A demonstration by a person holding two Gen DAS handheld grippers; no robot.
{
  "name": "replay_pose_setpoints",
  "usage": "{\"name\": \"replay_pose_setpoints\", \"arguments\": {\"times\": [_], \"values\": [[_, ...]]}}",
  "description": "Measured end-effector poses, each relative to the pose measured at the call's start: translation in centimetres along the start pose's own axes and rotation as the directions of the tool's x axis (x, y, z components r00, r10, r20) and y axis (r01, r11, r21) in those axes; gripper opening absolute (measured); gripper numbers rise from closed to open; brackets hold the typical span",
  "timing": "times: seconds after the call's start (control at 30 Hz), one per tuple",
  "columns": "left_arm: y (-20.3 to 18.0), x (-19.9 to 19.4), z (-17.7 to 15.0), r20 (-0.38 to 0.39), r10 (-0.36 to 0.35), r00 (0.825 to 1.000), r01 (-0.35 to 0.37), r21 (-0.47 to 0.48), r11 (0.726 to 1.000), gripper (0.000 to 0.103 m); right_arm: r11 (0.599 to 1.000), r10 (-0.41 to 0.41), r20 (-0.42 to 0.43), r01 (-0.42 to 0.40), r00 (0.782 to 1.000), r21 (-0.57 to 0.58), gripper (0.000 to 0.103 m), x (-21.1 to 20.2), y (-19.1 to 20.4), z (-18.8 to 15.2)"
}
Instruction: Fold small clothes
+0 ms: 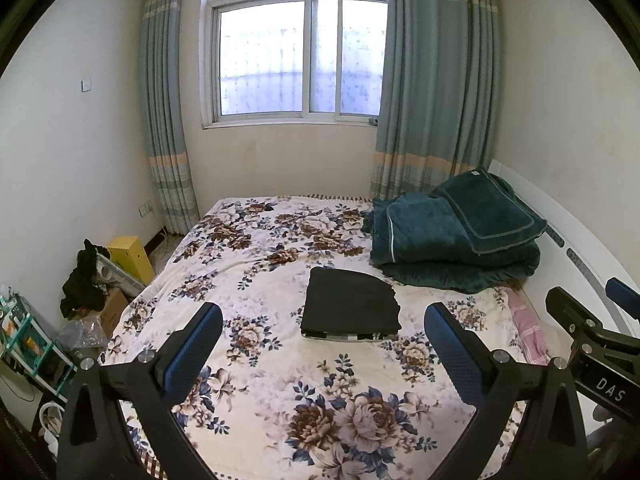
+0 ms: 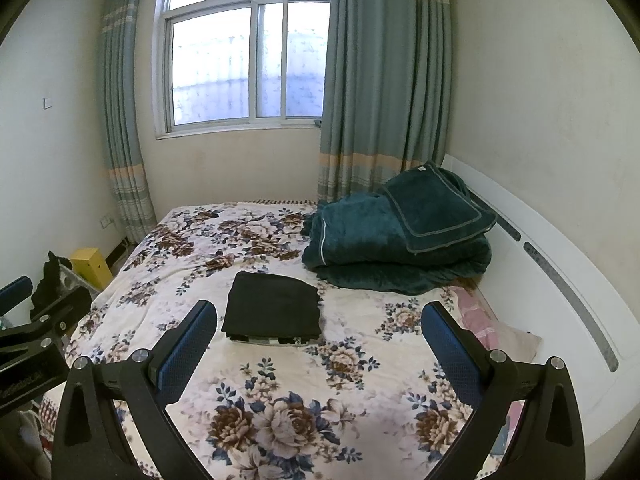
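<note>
Two spread claws (image 1: 323, 322) (image 2: 319, 320) (empty); one folded stack (image 1: 351, 304).

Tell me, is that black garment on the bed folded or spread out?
Folded. The black garment lies as a neat rectangle with straight edges atop a striped folded piece on the floral bedspread.

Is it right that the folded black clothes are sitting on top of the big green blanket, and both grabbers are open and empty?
Not quite. The folded black clothes lie on the flowery bedspread, in front of the green blanket, as both wrist views show. The left gripper and right gripper are indeed open and empty.
</note>
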State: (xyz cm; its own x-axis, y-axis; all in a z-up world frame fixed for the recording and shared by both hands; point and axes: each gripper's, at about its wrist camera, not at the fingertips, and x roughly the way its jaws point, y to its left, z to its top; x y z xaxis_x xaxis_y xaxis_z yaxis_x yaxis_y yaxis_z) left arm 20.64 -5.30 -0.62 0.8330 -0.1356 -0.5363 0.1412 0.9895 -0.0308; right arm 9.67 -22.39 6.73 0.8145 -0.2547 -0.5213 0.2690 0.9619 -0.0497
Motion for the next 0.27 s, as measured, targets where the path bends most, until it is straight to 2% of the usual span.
{"name": "replay_pose_setpoints", "arguments": {"times": [0.27], "values": [[0.65,-0.69,-0.03,0.019,0.007,1.0,-0.006,-0.017,1.0,0.103,1.0,0.001,-0.002,-0.001,1.0,0.002,0.103,-0.19,0.2,0.03]]}}
